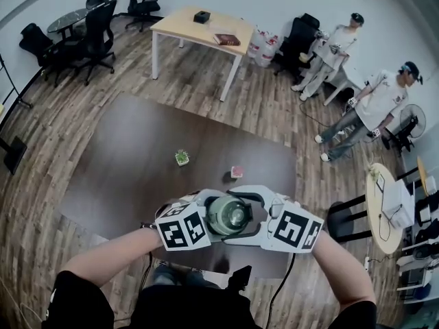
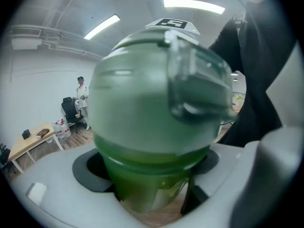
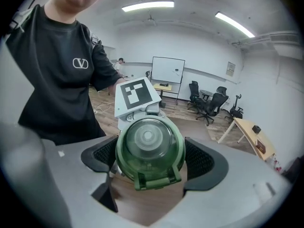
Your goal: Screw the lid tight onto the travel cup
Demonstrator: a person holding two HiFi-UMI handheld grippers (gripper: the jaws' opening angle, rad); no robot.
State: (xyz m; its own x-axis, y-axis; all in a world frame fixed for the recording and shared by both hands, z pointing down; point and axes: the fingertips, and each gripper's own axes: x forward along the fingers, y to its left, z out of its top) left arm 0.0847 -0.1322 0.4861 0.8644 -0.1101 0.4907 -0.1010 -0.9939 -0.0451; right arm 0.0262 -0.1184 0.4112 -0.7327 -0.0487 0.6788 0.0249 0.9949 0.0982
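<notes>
Hand-held gripper L (image 2: 153, 194) clamps cup (image 2: 137, 177) | hand-held gripper R (image 3: 149, 159) clamps lid (image 3: 148, 144) | shirt (image 3: 57, 84) logo: V

Bright ceiling strip lights (image 3: 147, 5), soft shadows, heavy fisheye edges, dark corners, near lid (image 2: 152, 94) blurred

Head view. Table (image 1: 116, 177): bare across left and right parts, free passage there. Obstacles mid-table, above centre: small potted plant (image 1: 181, 157), small pink object (image 1: 236, 172), apart, open gap between. Lower centre blocked: left gripper (image 2: 152, 194) clamped on cup (image 2: 142, 175), right gripper (image 3: 149, 156) on lid (image 1: 230, 214); no room between jaws. Forearms (image 1: 116, 252) fill lower corners.
</notes>
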